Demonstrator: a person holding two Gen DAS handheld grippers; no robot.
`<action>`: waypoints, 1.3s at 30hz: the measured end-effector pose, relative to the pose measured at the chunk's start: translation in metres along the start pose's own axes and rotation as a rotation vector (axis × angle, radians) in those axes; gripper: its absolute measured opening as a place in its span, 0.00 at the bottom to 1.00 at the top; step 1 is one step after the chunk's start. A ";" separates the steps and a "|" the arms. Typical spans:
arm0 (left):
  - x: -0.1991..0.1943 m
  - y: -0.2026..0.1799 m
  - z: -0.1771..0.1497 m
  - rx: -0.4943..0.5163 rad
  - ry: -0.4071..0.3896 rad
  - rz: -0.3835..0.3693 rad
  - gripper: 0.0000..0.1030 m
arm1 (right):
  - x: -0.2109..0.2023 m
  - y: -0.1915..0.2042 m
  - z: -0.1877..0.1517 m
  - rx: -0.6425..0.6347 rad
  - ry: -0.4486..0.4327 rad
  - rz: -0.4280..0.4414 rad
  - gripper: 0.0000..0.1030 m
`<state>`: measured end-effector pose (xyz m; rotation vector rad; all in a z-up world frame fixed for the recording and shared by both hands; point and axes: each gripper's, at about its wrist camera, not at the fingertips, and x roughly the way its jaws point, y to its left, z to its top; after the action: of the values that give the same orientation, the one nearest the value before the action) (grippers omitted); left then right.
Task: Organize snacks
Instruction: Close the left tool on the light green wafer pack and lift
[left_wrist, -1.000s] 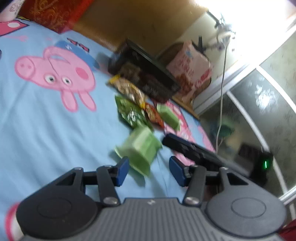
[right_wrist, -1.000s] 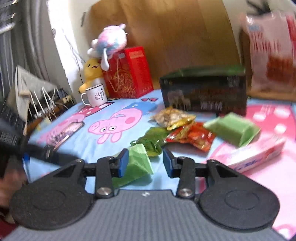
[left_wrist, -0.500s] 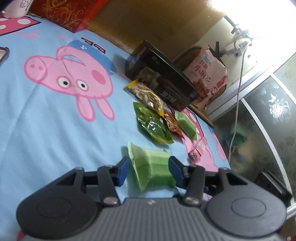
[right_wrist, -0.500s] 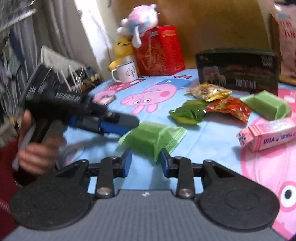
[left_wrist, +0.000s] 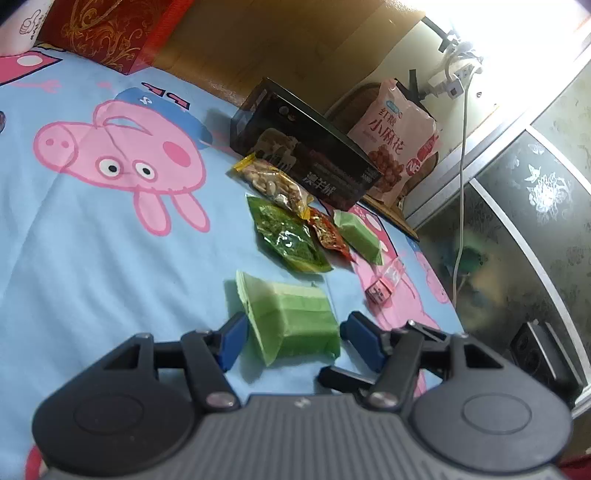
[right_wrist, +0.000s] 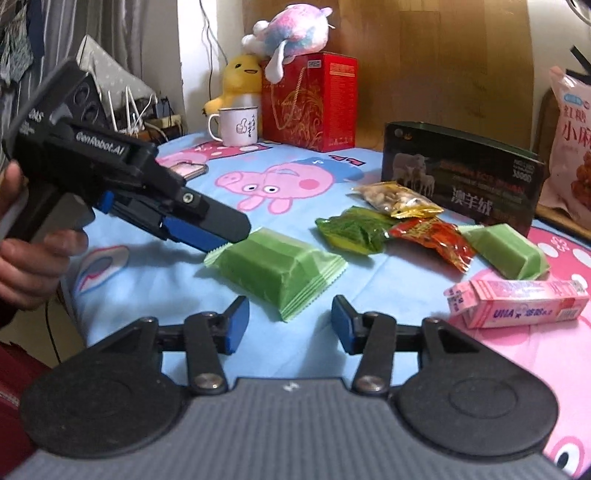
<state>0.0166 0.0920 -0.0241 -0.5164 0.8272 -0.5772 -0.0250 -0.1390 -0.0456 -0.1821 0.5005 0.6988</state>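
Note:
A light green snack pack (left_wrist: 291, 321) lies flat on the blue cartoon bedsheet (left_wrist: 92, 258). My left gripper (left_wrist: 291, 341) is open with its blue fingers on either side of the pack's near end, a gap showing on the right. In the right wrist view the same pack (right_wrist: 277, 267) lies just ahead of my open, empty right gripper (right_wrist: 288, 323), and the left gripper (right_wrist: 207, 229) reaches in from the left to the pack's far corner. Beyond lie a peanut bag (right_wrist: 397, 197), a dark green packet (right_wrist: 354, 229), a red packet (right_wrist: 432, 236), a second green pack (right_wrist: 504, 251) and a pink box (right_wrist: 517, 302).
A dark carton (right_wrist: 461, 177) stands behind the snacks, a large pink bag (right_wrist: 570, 144) to its right. A red gift box (right_wrist: 308, 101), plush toys (right_wrist: 291, 26), a mug (right_wrist: 236, 125) and a phone (right_wrist: 186, 170) sit at the sheet's far left.
The green pack left the right gripper and now lies flat on the sheet. The right gripper opened and drew back. The left gripper came up around the pack's end.

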 end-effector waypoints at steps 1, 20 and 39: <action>0.001 0.000 0.000 -0.002 0.003 -0.001 0.59 | 0.002 0.002 0.000 -0.011 -0.001 -0.005 0.51; 0.003 -0.003 -0.003 0.017 -0.004 -0.002 0.56 | 0.016 0.018 0.007 -0.038 -0.019 -0.004 0.53; -0.003 0.005 0.000 0.005 -0.020 0.012 0.58 | 0.010 0.018 0.005 -0.045 -0.027 -0.010 0.52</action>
<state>0.0163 0.0975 -0.0255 -0.5116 0.8091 -0.5624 -0.0282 -0.1180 -0.0467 -0.2164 0.4578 0.7024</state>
